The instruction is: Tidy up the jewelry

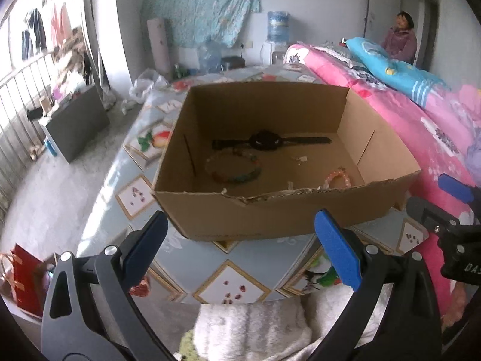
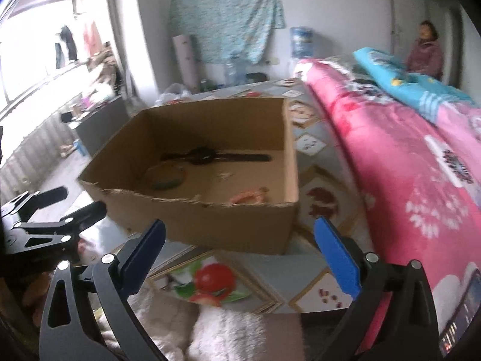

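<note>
Both grippers, left [image 1: 240, 249] and right [image 2: 239, 254], gape empty. Ahead of their fingers, the box [image 1: 270, 210] already holds a watch [image 1: 266, 141] and 2 bracelets [image 1: 233, 170]; the sorting looks nearly done.

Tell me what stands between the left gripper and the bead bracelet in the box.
The near wall of the box stands between the open left gripper and the bead bracelet on the box floor. The box top is open, so nothing visible blocks a reach over that torn wall.
</note>
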Motion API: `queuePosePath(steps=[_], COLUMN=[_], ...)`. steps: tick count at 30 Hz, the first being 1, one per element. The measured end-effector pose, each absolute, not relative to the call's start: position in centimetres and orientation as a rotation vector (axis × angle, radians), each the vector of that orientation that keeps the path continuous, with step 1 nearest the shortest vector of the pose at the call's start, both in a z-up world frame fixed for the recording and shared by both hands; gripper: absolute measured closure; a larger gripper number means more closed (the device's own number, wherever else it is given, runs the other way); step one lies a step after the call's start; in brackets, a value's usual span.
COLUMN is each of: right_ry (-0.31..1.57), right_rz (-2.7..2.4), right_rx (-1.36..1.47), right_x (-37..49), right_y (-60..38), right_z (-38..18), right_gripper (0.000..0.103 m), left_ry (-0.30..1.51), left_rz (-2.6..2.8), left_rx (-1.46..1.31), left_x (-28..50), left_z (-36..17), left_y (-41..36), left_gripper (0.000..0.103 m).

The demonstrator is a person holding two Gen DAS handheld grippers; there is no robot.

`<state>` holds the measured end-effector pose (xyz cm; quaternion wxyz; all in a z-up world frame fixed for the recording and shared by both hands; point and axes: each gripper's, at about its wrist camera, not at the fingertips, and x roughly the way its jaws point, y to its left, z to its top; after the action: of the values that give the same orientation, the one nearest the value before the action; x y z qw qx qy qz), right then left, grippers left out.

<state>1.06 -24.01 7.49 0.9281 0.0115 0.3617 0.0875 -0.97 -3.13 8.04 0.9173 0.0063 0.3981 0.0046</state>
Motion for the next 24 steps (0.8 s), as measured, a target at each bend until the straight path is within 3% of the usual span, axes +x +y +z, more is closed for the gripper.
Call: queuePosePath(steps=[11,24], right_ry=[0.93,0.957], right_rz=[0.096,0.108], right_rx=[0.056,0.047], right_x=[3.7,4.6], right_y=[-23.3,-22.1], right_z=[4.5,4.3], right_gripper=[0.007,0.006], left_ry=[0.942,1.005], left_rz=[0.073,0.076], left_rx=[-0.02,-0.023], left_x=[1.0,2.5], left_z=[5.6,4.1], left_y=[-3.4,-3.8], left_gripper=[0.008,0.008])
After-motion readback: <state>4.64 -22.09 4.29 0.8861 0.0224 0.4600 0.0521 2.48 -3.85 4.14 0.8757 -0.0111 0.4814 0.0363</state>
